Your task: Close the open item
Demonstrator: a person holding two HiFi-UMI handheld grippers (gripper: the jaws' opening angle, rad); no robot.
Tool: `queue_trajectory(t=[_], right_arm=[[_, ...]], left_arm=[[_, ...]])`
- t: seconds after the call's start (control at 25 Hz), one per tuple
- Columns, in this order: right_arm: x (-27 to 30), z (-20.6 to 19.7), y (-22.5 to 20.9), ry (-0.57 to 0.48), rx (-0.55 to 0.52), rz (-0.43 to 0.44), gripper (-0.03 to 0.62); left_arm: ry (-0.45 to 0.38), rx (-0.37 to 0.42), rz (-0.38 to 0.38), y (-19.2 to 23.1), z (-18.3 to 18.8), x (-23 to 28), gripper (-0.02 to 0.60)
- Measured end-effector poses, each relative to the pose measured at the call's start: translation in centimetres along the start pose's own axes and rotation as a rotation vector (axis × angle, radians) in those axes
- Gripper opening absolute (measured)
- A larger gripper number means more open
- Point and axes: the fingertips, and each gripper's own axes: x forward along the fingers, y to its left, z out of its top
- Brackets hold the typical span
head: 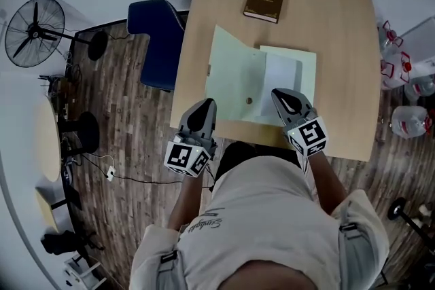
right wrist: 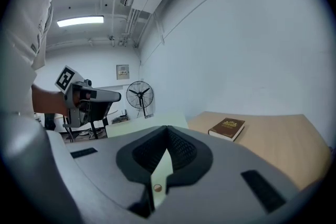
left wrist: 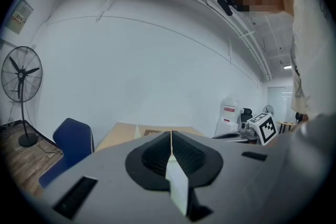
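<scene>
The open folder [head: 234,78] is lying flat mid-tabletop [head: 340,30], looking light and floppy, best lifted by its 9 o'clock flap edge, while the left tool [head: 205,106] and right tool [head: 280,96] are hovering at 6 o'clock, jaws together, empty.

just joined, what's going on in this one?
A person holds a gripper in each hand over a table. An open green folder lies flat with paper inside. The left gripper is at its near left corner, the right gripper over its near edge, both shut. Folder not yet closed.
</scene>
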Motion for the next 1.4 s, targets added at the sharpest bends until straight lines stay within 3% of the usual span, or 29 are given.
queue_trajectory(t=[0.28, 0.6, 0.8, 1.04, 1.2, 1.4], right_arm=[[2.1, -0.3, 0.6, 0.046, 0.011, 0.004, -0.011], [4.5, 1.7, 3.2, 0.055, -0.023, -0.028, -0.011], [6.3, 2.1, 4.3, 0.064, -0.025, -0.065, -0.011], [7.2, 1.6, 4.7, 0.087, -0.039, -0.149, -0.011], [6.0, 1.0, 4.4, 0.101, 0.006, -0.217, -0.011], [4.7, 1.1, 4.1, 0.098, 0.021, -0.303, -0.011]], left_arm=[[0.008, -0.020, 0.016, 4.4, 0.7, 1.0, 0.017], [0.038, -0.029, -0.029, 9.2, -0.5, 2.6, 0.017], [0.114, -0.048, -0.082, 11.3, -3.8, 3.8, 0.017], [0.240, -0.007, -0.157, 13.0, -10.4, 6.4, 0.017], [0.289, -0.026, -0.226, 12.4, -13.6, 7.7, 0.017], [0.300, -0.032, -0.296, 11.3, -14.6, 8.3, 0.017]])
